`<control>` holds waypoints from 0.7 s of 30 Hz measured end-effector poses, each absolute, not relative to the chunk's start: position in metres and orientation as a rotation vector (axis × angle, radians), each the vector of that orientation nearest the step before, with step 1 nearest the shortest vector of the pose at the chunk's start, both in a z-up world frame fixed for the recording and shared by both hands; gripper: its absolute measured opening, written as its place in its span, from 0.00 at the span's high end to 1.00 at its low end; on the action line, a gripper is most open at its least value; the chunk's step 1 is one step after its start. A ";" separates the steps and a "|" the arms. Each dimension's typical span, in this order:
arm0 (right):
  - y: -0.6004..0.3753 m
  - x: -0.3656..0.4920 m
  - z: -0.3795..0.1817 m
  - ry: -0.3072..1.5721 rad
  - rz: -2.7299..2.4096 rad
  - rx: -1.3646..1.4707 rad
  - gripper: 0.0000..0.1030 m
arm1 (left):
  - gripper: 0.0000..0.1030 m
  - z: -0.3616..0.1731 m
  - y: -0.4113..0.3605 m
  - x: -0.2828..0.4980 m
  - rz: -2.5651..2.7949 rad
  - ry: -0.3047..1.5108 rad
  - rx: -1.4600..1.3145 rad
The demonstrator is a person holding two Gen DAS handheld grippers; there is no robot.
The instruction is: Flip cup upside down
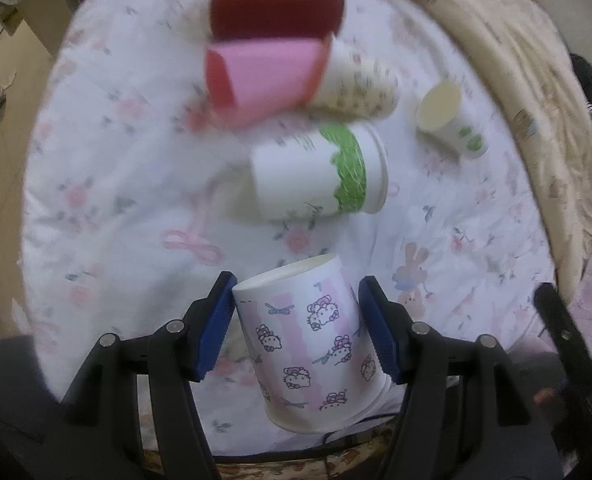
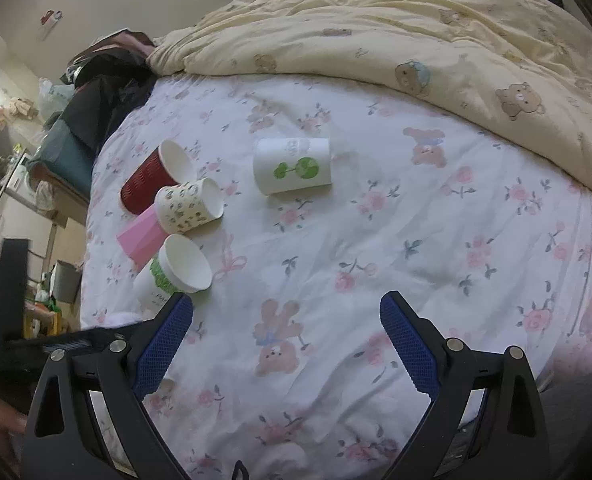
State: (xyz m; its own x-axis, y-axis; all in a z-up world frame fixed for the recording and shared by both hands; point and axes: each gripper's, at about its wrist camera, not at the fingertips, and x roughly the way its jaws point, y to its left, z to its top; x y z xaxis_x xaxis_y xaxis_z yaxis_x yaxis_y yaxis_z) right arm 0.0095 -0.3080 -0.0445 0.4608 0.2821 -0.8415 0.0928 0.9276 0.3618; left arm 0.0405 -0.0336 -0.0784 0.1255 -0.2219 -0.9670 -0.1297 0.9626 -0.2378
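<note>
A Hello Kitty paper cup [image 1: 313, 344] stands between the blue pads of my left gripper [image 1: 296, 312], base up and rim down, slightly tilted. The pads sit close beside its walls; a thin gap shows on each side, so the grip is unclear. My right gripper [image 2: 286, 320] is open and empty above the floral bedsheet [image 2: 415, 240]. Several other cups lie on their sides: a green-banded cup [image 1: 323, 172] [image 2: 176, 268], a dark red cup [image 1: 276, 8] [image 2: 152, 176], a pink cup [image 1: 260, 80] [image 2: 142, 236], a spotted cup [image 1: 355, 88] [image 2: 190, 204] and a green-leaf cup [image 1: 451, 120] [image 2: 294, 166].
A cream bear-print duvet [image 2: 415, 32] is bunched along the far side of the bed. Dark clothes [image 2: 108, 80] lie at the far left corner. The bed's left edge drops to a cluttered room. The left gripper's black frame [image 2: 14, 288] shows at the right wrist view's left edge.
</note>
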 end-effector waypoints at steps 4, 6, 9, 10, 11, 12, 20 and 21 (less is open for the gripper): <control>-0.296 0.009 -0.048 1.118 0.212 0.403 0.06 | 0.43 -0.062 -0.008 0.038 -0.110 1.398 -0.306; -0.288 0.008 -0.049 1.130 0.245 0.391 0.06 | 0.43 -0.058 -0.003 0.036 -0.116 1.362 -0.283; -0.273 0.006 -0.052 1.148 0.296 0.353 0.06 | 0.43 -0.058 0.002 0.035 -0.123 1.324 -0.267; -0.270 0.006 -0.053 1.152 0.303 0.343 0.06 | 0.43 -0.060 0.005 0.035 -0.129 1.319 -0.280; -0.264 0.005 -0.054 1.163 0.321 0.327 0.06 | 0.43 -0.060 0.006 0.035 -0.135 1.314 -0.291; -0.259 0.004 -0.055 1.171 0.340 0.318 0.06 | 0.43 -0.059 0.007 0.036 -0.135 1.301 -0.296; -0.220 0.000 -0.060 1.220 0.543 0.284 0.06 | 0.42 -0.060 -0.008 0.033 -0.202 1.305 -0.278; -0.215 -0.001 -0.060 1.218 0.561 0.283 0.06 | 0.42 -0.061 -0.010 0.032 -0.212 1.309 -0.279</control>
